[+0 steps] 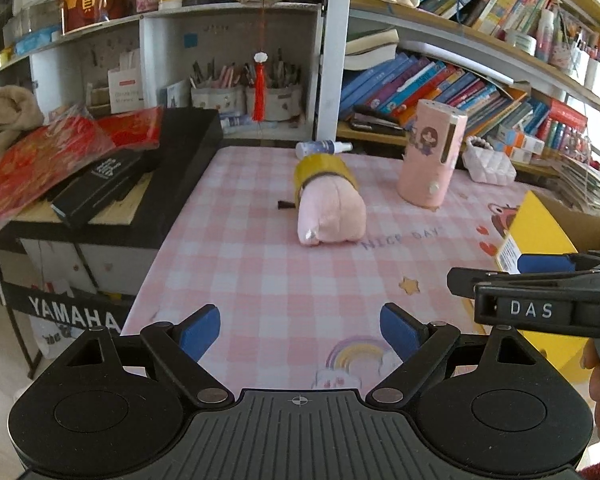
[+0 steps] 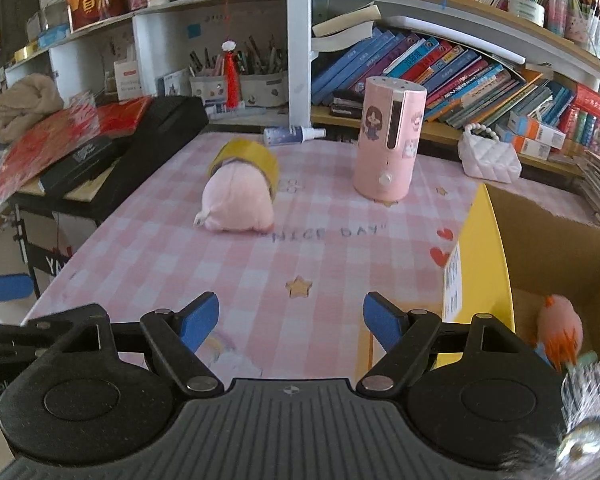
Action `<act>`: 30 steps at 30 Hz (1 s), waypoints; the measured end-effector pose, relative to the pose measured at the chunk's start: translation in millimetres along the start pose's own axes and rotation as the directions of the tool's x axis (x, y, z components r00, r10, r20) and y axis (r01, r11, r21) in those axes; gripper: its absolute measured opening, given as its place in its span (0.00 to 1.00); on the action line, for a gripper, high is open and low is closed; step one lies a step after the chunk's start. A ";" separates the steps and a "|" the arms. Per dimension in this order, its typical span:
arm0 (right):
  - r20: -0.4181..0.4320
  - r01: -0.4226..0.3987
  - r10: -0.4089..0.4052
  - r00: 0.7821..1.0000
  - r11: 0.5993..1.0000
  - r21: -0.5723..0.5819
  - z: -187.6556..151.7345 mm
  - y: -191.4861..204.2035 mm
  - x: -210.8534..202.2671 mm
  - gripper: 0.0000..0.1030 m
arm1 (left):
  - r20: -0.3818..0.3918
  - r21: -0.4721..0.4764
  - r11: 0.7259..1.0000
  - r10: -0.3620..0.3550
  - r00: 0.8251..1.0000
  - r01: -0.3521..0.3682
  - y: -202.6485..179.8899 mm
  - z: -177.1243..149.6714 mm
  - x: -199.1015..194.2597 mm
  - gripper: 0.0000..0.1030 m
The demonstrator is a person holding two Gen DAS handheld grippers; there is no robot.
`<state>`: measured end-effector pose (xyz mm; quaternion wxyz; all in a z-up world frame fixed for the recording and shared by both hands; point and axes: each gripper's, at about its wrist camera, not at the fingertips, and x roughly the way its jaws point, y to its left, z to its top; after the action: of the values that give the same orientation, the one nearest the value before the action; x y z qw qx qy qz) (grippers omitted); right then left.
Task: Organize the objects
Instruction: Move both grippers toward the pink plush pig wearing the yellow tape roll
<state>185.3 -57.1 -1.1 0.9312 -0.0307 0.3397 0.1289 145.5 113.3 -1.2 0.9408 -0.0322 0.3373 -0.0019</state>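
Observation:
A pink plush toy point(image 1: 334, 210) lies on the pink checked table cloth point(image 1: 260, 264), with a yellow tape roll point(image 1: 324, 168) leaning on its far end. Both show in the right wrist view, the plush toy point(image 2: 238, 200) and the tape roll point(image 2: 248, 158). A tall pink cylinder device point(image 1: 432, 152) point(image 2: 388, 140) stands upright to their right. My left gripper point(image 1: 300, 332) is open and empty over the table's near edge. My right gripper point(image 2: 290, 326) is open and empty, beside a yellow cardboard box point(image 2: 488, 256) point(image 1: 540, 232).
A spray bottle point(image 1: 324, 147) lies at the table's far edge. A white quilted purse point(image 1: 488, 164) sits at the far right. A black keyboard case with books and red packets point(image 1: 112, 176) stands left. The box holds a pink-orange toy point(image 2: 560, 328). Bookshelves rise behind.

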 end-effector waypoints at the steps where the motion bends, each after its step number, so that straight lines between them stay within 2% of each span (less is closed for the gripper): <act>1: -0.001 -0.005 0.005 1.000 1.000 0.006 4.0 -2.6 3.9 0.76 | 0.002 -0.001 1.000 0.002 1.000 -0.002 -0.8 2.9 4.1 0.87; 6: 0.016 -0.027 0.026 1.000 0.999 0.043 26.2 -14.9 19.1 0.76 | -0.010 -0.009 1.000 -0.007 1.000 0.007 -7.2 19.3 28.5 0.87; 12: 0.031 -0.044 0.041 0.999 0.995 0.088 49.6 -29.9 31.1 0.76 | -0.013 0.025 1.000 -0.017 1.000 0.017 -22.3 40.1 63.3 0.87; 18: 0.049 -0.037 0.030 0.998 0.990 0.139 69.3 -44.4 42.2 0.76 | -0.047 -0.026 1.000 -0.018 0.999 0.016 -24.4 54.9 104.2 0.87; 21: 0.052 -0.029 0.021 0.998 0.987 0.160 74.9 -51.2 47.3 0.77 | -0.055 -0.014 1.000 0.002 0.999 -0.003 -30.5 63.4 124.8 0.87; 23: 0.047 -0.024 0.016 0.999 0.984 0.176 76.0 -56.2 48.9 0.78 | -0.048 -0.012 0.999 0.039 0.998 -0.040 -34.6 67.2 136.7 0.86; 30: 0.050 -0.013 0.003 0.999 0.979 0.202 74.6 -68.2 50.0 0.79 | -0.063 -0.036 0.998 0.056 0.996 -0.059 -36.1 80.9 177.9 0.88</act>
<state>286.5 -101.2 22.0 0.9371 0.0686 0.3279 0.0984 334.9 77.6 -49.5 0.9289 -0.0403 0.3669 0.0306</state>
